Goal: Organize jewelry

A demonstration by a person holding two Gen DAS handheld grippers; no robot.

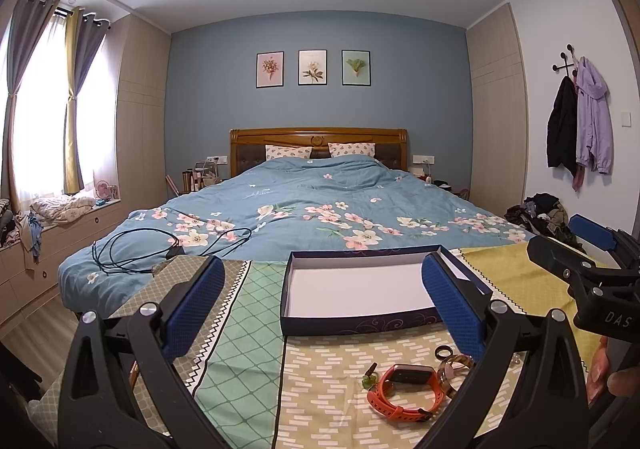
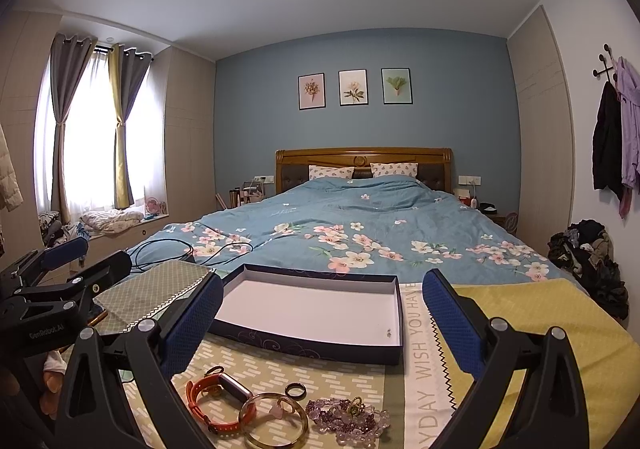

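A shallow dark-blue box (image 1: pixel 360 323) (image 2: pixel 304 345) with a white inside lies open on patterned cloths at the foot of the bed. A tiny trinket (image 2: pixel 389 333) sits in its near right corner. In front of the box lie an orange watch (image 1: pixel 404 389) (image 2: pixel 216 397), an amber bangle (image 2: pixel 274 423), a dark ring (image 1: pixel 444 352) (image 2: pixel 295 391), a purple bead bracelet (image 2: pixel 348 415) and a small green pendant (image 1: pixel 370 379). My left gripper (image 1: pixel 324 309) hovers open, left of the jewelry. My right gripper (image 2: pixel 322 321) hangs open above the pile, holding nothing.
Patchwork cloths (image 1: pixel 248 329) and a yellow cloth (image 2: pixel 560 329) cover the near end of the floral bed (image 2: pixel 360 225). A black cable (image 1: pixel 160 249) lies coiled to the left of the box. A heap of clothes (image 2: pixel 588 257) sits by the right wall.
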